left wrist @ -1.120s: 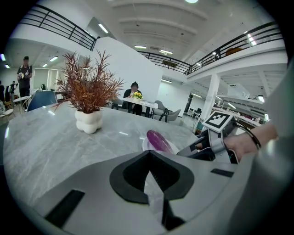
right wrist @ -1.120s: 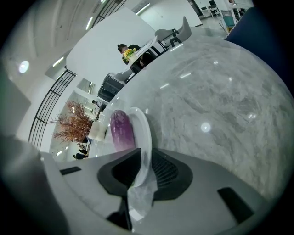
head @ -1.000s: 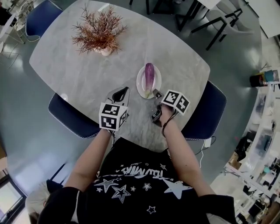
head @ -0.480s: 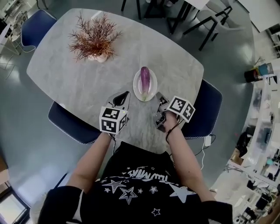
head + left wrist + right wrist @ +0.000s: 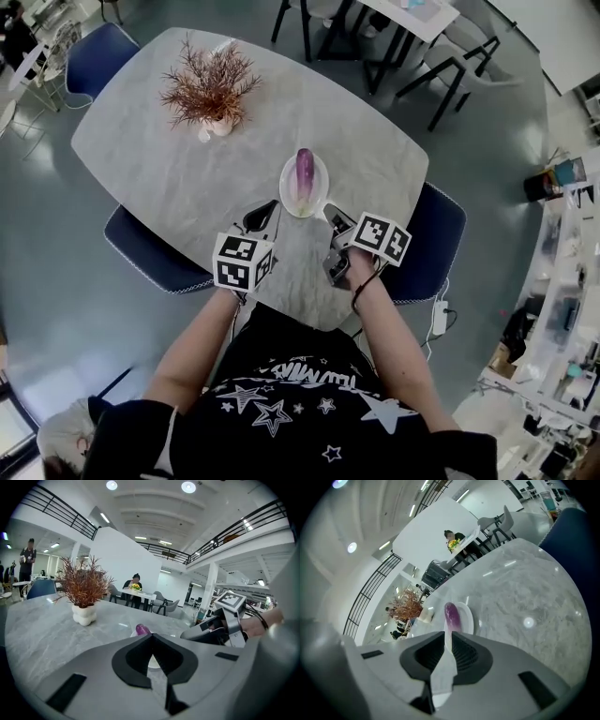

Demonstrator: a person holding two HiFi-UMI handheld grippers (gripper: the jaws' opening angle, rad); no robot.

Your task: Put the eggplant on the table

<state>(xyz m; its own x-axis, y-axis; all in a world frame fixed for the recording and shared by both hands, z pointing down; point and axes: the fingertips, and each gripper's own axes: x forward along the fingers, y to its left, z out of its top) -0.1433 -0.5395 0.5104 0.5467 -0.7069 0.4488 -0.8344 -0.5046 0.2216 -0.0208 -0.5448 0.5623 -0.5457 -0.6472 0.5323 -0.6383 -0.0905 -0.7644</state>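
Hovering over the near edge of the grey marble-patterned table point(image 5: 169, 178), both hand-held grippers are empty. The left gripper point(image 5: 267, 208) has its jaws closed tip to tip. The right gripper point(image 5: 333, 217) has its jaws drawn nearly together as well. A thin slit seems to show at the tips, though the angle of its own view makes that hard to judge, and nothing sits in it.

Just beyond them, at twelve o'clock, the long purple eggplant point(image 5: 304, 172) lies lengthwise on a small round white plate point(image 5: 287, 190), untouched. The left gripper is at the plate's seven o'clock and the right at its five o'clock. Farther off, at about ten o'clock, a reddish-brown dried plant in a white vase point(image 5: 208, 94) stands well apart.

The step in hand looks like the approach, before any grasp. Next, one gripper needs to spread its jaws, reach across the eggplant's width and clamp. The right is the likelier, since its view lines up with the eggplant. It must then lift the eggplant clear of the rim and set it on bare table beside the plate.
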